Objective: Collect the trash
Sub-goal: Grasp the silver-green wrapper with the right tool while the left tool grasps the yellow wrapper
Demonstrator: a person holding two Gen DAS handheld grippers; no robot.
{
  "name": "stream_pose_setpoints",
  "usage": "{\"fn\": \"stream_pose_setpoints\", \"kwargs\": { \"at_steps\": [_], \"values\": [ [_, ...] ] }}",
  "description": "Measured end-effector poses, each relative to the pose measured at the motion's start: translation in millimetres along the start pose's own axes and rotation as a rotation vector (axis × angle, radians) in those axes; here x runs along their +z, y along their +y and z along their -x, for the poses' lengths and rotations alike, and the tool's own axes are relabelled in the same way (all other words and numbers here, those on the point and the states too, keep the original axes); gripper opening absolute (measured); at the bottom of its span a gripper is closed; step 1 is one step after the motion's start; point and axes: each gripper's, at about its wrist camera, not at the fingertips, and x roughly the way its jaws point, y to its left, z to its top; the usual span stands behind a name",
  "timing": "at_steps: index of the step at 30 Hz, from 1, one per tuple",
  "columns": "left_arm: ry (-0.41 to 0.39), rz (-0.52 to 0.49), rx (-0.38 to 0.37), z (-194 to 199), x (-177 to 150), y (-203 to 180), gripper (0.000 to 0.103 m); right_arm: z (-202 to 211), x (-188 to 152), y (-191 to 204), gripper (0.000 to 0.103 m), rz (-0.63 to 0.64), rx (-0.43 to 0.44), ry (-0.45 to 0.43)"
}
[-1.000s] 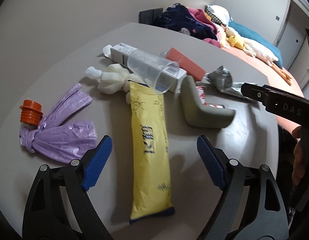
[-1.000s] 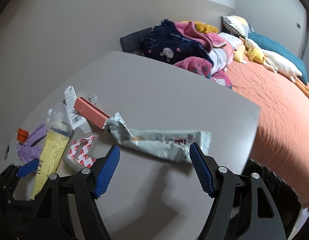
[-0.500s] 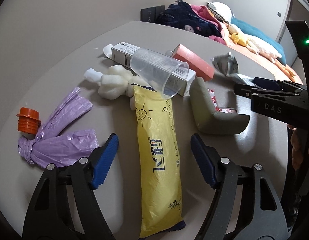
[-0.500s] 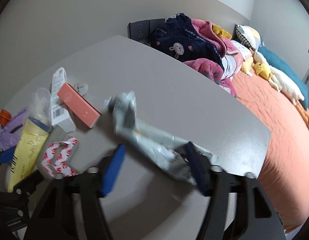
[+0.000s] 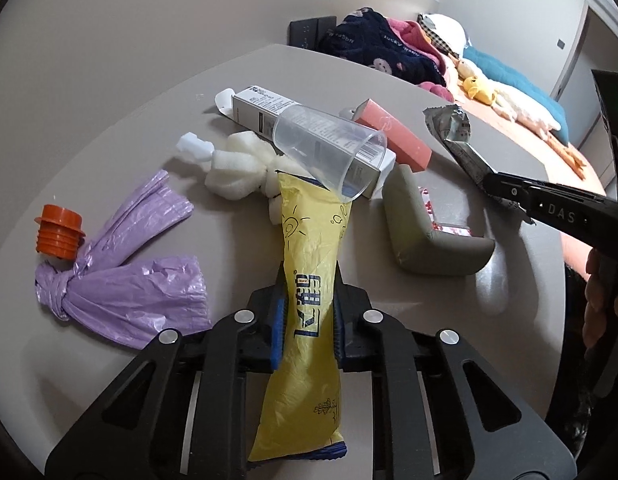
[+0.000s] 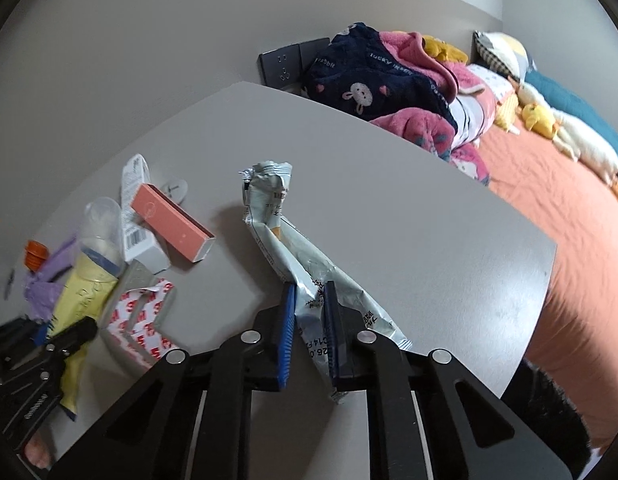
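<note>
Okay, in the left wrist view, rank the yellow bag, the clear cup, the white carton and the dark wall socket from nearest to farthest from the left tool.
1. Yellow bag: clamped in the left tool.
2. Clear cup: tipped over the bag's far end.
3. White carton: lying behind the cup, slightly left.
4. Dark wall socket: on the wall past the table's far edge.

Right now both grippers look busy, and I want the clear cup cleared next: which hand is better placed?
Left, probably. The clear cup leans on the yellow packet that the left gripper already pinches. The right gripper, shut on the silver wrapper, sits farther away.
</note>
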Motion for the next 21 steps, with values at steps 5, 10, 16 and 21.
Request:
{"fn": "stream_pose_setpoints", "kwargs": {
  "at_steps": [5,10,16,21],
  "values": [
    [-0.01,0.0,0.001,8,-5,-3,0.015,13,-6,-2,0.015,-0.033,0.019,-0.014],
    [-0.027,-0.01,-0.009,22,-9,-10,0.015,30,-13,-3,0.015,-0.052,0.03,-0.031],
    [-0.046,-0.012,-0.023,39,-15,-19,0.015,57,-24,-8,0.015,-0.079,0.041,-0.062],
    [-0.068,-0.026,-0.046,55,-19,-33,0.015,81,-36,-13,0.015,-0.1,0.048,-0.089]
  ]
}}
